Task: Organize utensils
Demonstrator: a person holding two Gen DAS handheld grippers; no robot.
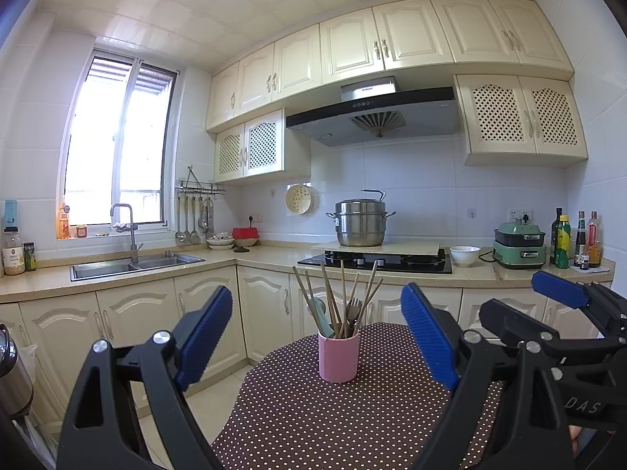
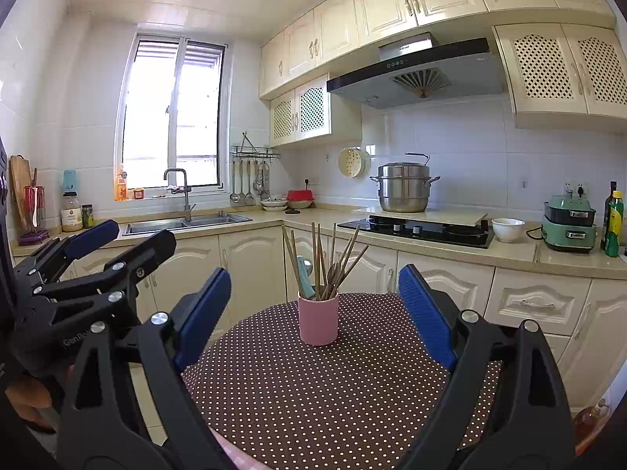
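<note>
A pink cup (image 1: pixel 338 356) stands upright on the round table with a brown polka-dot cloth (image 1: pixel 313 423). It holds several wooden chopsticks (image 1: pixel 333 297), a fork (image 1: pixel 354 307) and a pale blue-handled utensil (image 1: pixel 322 319). My left gripper (image 1: pixel 317 337) is open and empty, its blue pads wide apart, with the cup seen between them further ahead. My right gripper (image 2: pixel 315 311) is also open and empty, with the same cup (image 2: pixel 318 319) and chopsticks (image 2: pixel 325 262) ahead on the cloth (image 2: pixel 313 391). Each gripper shows at the edge of the other's view.
Behind the table runs a beige counter with a steel sink (image 1: pixel 133 264), a black hob (image 1: pixel 376 261) with a steel steamer pot (image 1: pixel 360 223), a white bowl (image 1: pixel 464 255), a green cooker (image 1: pixel 519 248) and bottles (image 1: pixel 564 241). Ladles hang by the window (image 2: pixel 247 184).
</note>
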